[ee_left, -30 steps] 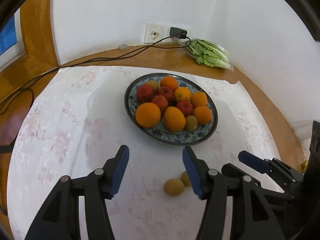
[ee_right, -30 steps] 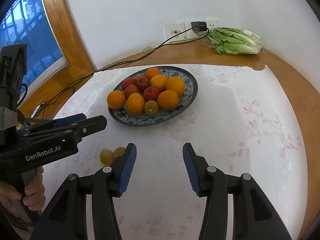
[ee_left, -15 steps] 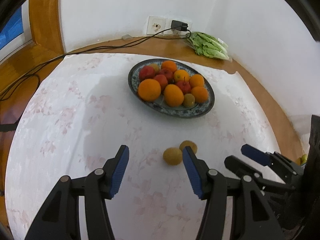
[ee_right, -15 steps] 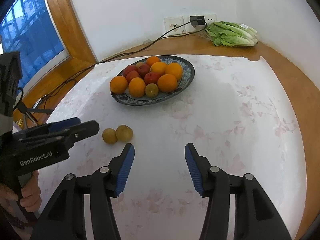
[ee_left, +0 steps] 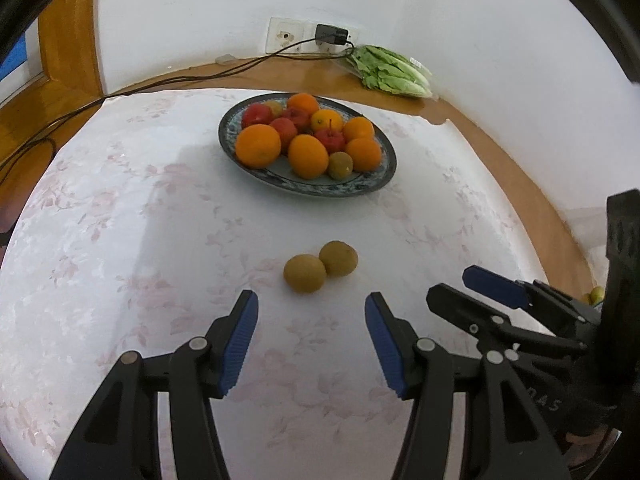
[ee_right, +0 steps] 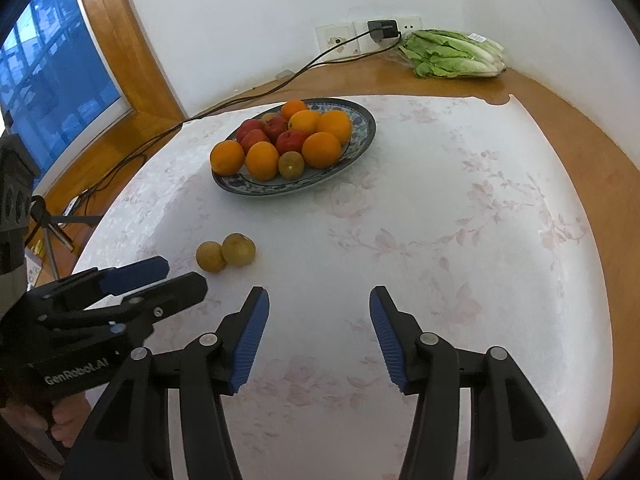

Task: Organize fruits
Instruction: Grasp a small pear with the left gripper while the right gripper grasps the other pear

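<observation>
A blue patterned plate (ee_left: 376, 184) holds several oranges, red apples and a small brownish fruit; it also shows in the right wrist view (ee_right: 360, 148). Two loose yellow-brown fruits lie touching on the cloth: one (ee_left: 305, 273) nearer, one (ee_left: 338, 258) behind it; in the right wrist view they sit left of centre (ee_right: 210, 256) (ee_right: 239, 249). My left gripper (ee_left: 311, 308) is open and empty, just short of the two fruits. My right gripper (ee_right: 319, 304) is open and empty over bare cloth, to the right of them.
A white floral cloth (ee_left: 120, 220) covers the round wooden table. A bag of lettuce (ee_left: 390, 74) lies at the back by the wall. A black cable (ee_left: 160, 82) runs from a wall socket (ee_left: 330, 34) across the back left. A window (ee_right: 48, 80) is left.
Both grippers have pulled back from the plate toward the table's front. The two loose fruits now lie clear ahead of my left gripper instead of between its fingers.
</observation>
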`<act>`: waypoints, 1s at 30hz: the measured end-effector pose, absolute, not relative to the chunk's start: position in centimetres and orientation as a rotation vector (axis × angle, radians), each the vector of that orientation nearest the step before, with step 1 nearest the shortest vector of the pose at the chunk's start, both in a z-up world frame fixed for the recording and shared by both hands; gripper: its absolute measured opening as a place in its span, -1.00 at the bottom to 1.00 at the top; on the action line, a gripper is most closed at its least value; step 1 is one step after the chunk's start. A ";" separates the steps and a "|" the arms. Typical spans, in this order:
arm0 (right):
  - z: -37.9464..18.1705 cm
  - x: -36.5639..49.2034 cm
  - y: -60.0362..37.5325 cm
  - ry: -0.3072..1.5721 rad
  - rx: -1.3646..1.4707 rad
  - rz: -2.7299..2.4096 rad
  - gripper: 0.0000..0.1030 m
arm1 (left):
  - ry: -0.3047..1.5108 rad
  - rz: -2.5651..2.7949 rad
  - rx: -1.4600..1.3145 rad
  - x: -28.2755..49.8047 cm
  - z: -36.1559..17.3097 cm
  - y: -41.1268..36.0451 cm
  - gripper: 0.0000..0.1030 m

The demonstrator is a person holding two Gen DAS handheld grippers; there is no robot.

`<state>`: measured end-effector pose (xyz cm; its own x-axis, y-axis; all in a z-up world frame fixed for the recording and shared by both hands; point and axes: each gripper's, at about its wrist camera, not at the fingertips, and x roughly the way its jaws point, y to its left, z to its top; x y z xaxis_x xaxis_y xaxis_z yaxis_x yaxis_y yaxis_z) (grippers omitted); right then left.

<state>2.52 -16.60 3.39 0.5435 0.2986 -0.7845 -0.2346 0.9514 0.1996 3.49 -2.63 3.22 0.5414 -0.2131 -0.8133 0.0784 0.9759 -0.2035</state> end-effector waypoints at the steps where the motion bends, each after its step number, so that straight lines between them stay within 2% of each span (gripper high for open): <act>1: 3.4 2.5 -16.6 0.944 0.075 0.317 0.05 | 0.984 -0.171 -0.142 3.5 3.1 -2.7 0.14; 4: 3.3 2.6 -16.8 0.945 0.083 0.318 0.05 | 0.983 -0.159 -0.130 3.7 2.8 -2.7 0.10; 9: 2.8 2.8 -17.0 0.956 0.097 0.322 0.05 | 0.985 -0.161 -0.129 4.2 2.3 -2.5 -0.17; 13: 2.8 2.9 -16.8 0.957 0.096 0.330 0.05 | 0.977 -0.175 -0.124 4.7 2.3 -2.6 -0.30; 17: 2.8 3.0 -16.7 0.958 0.096 0.333 0.05 | 0.983 -0.193 -0.124 5.1 2.1 -2.9 -0.53; 30: 3.3 3.0 -15.1 0.950 0.059 0.360 0.05 | 0.972 -0.147 -0.158 4.7 2.7 -0.8 -0.55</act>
<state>3.03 -15.11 3.30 0.5272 0.3265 -0.7845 -0.2752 0.9391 0.2059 4.73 -0.78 2.67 0.5556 -0.1943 -0.8084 0.0531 0.9786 -0.1987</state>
